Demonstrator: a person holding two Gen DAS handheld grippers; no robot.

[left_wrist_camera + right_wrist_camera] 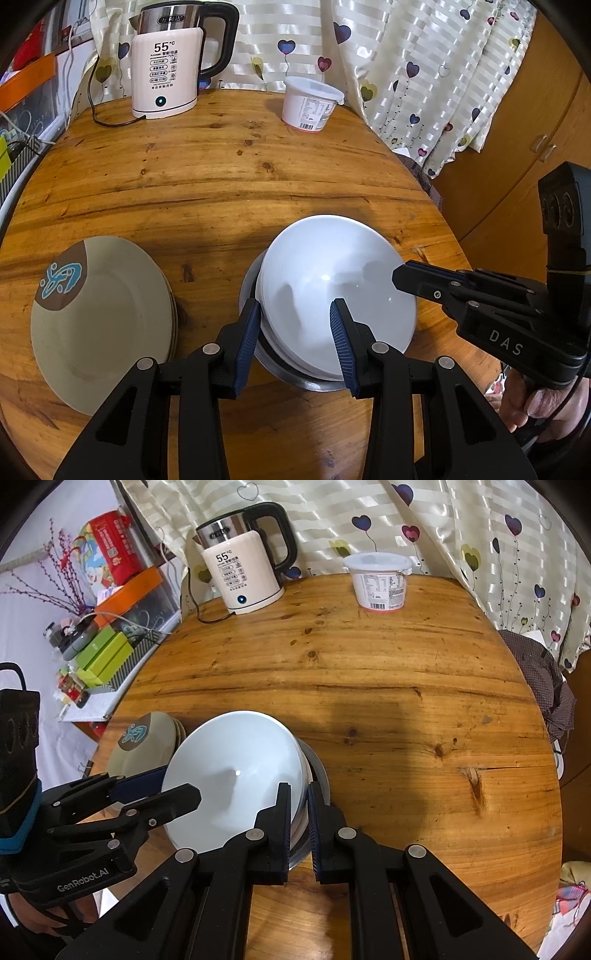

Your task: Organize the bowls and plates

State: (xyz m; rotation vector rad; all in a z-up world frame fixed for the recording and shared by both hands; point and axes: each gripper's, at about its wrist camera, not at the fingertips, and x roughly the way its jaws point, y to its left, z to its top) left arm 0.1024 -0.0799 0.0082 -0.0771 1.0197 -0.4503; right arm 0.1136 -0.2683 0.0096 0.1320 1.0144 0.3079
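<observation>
White bowl [336, 291] sits tilted on top of a stack of bowls, nested in a metal bowl [314, 382] at the bottom, near the front edge of the round wooden surface [221, 177].

Left gripper [295, 325]: jaws at medium width, straddling the near-left rim of the white bowl. One blue pad [249, 343] is outside the stack, the other inside the bowl. Can't tell if the pads actually press the rim; looks loose, not clamped.

Right gripper [299, 812]: jaws narrow, closed on the right rim of the white bowl [236, 771], one pad inside, one outside w/ the wall between them. In the left wrist view it comes in from the right [400, 275], tips at the bowl's edge.

Stack of beige plates [99, 325] w/ a brown-and-blue logo patch lies just left of the bowls, close but apart. Same stack shows in the right wrist view [144, 746], partly behind the white bowl.

At the far side of the surface: electric kettle [170, 62] on its base, marked 55°C, cord trailing left; white plastic tub [310, 105] w/ lid, to its right, well apart from the bowls. Heart-print curtain [406, 55] hangs behind. Boxes and clutter [110, 642] sit left of the surface.
</observation>
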